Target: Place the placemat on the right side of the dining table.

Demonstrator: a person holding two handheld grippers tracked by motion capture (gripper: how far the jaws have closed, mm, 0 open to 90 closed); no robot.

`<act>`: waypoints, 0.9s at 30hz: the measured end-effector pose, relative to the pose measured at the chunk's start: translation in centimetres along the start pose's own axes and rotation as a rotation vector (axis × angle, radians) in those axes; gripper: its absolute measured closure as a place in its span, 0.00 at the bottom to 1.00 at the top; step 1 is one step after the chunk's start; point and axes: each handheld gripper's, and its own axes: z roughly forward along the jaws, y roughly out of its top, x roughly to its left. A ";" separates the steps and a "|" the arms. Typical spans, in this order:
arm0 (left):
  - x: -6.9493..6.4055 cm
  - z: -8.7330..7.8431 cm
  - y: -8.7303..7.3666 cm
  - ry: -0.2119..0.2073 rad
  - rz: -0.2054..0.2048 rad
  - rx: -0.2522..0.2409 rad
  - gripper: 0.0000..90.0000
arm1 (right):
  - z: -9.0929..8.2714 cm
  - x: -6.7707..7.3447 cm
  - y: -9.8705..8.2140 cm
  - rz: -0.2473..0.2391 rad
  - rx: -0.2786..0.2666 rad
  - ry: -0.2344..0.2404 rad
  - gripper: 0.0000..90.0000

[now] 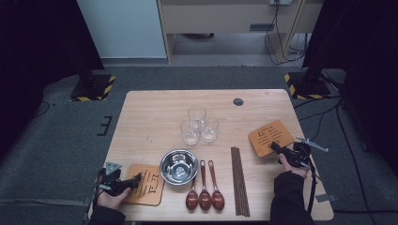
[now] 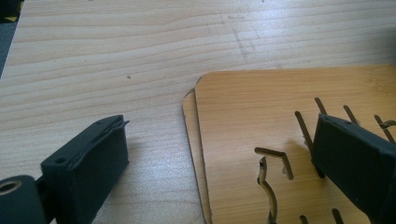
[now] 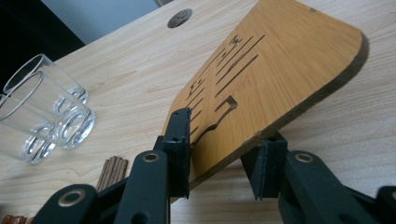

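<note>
Two wooden coasters (image 1: 272,137), right hand-held gripper (image 1: 277,149) loosely straddling one

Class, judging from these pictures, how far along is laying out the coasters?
Done: little so far. In hand: one coaster, its edge between the jaws of the right gripper at the table's right. Left: the stacked coasters by the open left gripper, not yet spread out.

three glasses (image 1: 199,125), steel bowl (image 1: 179,166), three wooden spoons (image 1: 205,187), chopsticks (image 1: 240,180)
</note>
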 end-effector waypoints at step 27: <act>0.0 0.0 0.0 0.000 0.000 0.000 0.03 | 0.2 -0.4 0.0 0.030 0.000 -0.002 0.57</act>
